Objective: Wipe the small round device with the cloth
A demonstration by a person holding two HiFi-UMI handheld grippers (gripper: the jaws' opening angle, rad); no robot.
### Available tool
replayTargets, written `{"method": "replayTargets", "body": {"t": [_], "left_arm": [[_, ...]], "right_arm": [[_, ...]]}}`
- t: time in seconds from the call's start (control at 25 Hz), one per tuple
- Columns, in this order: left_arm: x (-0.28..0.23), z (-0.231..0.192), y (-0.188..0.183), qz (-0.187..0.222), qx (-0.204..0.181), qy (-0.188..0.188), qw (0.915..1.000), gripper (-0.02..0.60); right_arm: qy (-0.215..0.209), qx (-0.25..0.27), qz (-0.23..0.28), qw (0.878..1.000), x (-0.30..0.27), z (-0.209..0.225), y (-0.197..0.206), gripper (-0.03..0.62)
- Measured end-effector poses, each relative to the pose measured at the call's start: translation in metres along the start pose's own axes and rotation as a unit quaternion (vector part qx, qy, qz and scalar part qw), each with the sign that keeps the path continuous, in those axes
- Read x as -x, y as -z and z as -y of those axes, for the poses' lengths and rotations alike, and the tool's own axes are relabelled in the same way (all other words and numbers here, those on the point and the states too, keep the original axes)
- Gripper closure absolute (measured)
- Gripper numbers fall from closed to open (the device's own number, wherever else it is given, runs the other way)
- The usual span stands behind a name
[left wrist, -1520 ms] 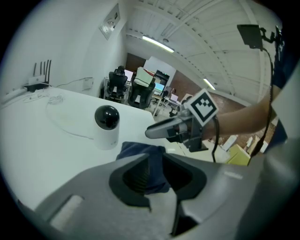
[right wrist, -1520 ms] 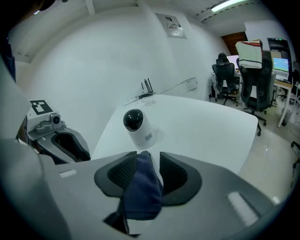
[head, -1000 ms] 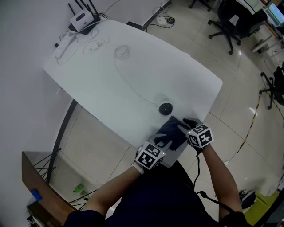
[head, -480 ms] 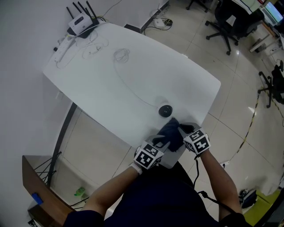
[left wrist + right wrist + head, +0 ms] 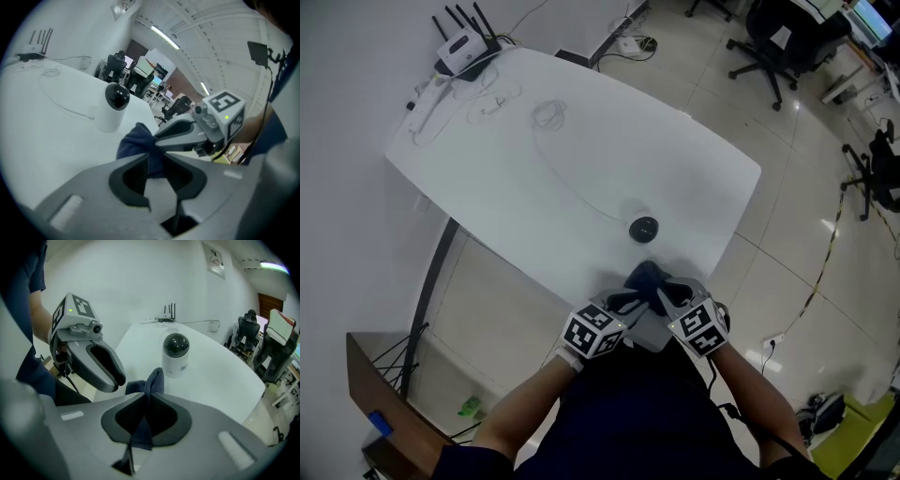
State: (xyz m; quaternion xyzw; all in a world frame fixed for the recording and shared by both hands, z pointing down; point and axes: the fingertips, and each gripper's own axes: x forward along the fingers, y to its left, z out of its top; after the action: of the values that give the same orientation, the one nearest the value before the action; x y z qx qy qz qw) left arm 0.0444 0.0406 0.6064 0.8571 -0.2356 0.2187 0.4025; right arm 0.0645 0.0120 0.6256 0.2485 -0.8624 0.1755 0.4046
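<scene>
The left gripper (image 5: 622,302) and the right gripper (image 5: 673,292) both have their jaws clamped on the cloth (image 5: 646,277) at the table's (image 5: 534,187) near edge. The device (image 5: 643,228) stands just beyond. Best to bunch a firm pad and wipe gently, so the device does not tip.

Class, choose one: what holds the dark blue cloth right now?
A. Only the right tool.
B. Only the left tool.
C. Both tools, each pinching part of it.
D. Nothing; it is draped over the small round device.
C: the cloth is pinched in the left tool and in the right tool, as each gripper view shows, while the small round device stands bare on the table beyond it.
</scene>
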Motion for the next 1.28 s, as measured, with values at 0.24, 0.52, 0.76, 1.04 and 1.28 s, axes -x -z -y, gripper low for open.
{"method": "replayTargets", "body": {"t": [0.24,0.52,0.76,1.04,1.28], "left_arm": [[0.035,-0.010,-0.019,0.057,0.010,-0.022,0.9981,0.505],[0.010,-0.036,-0.003,-0.028,0.031,-0.091,0.9949,0.487],[0.020,-0.028,-0.006,-0.001,0.084,-0.057,0.9948,0.556],[0.032,-0.034,0.024,-0.045,0.080,-0.053,0.9944,0.561],[0.028,-0.052,0.072,-0.089,0.088,-0.082,0.9888,0.561]], "right_arm": [[-0.043,-0.058,-0.010,0.997,-0.017,-0.030,0.016,0.557],[0.002,0.025,-0.021,0.999,-0.020,-0.051,0.007,0.557],[0.028,0.110,-0.013,0.993,-0.007,-0.064,0.000,0.559],[-0.099,-0.014,-0.018,0.995,-0.014,-0.098,0.008,0.516],[-0.196,-0.164,0.071,0.964,0.009,-0.086,-0.002,0.424]]}}
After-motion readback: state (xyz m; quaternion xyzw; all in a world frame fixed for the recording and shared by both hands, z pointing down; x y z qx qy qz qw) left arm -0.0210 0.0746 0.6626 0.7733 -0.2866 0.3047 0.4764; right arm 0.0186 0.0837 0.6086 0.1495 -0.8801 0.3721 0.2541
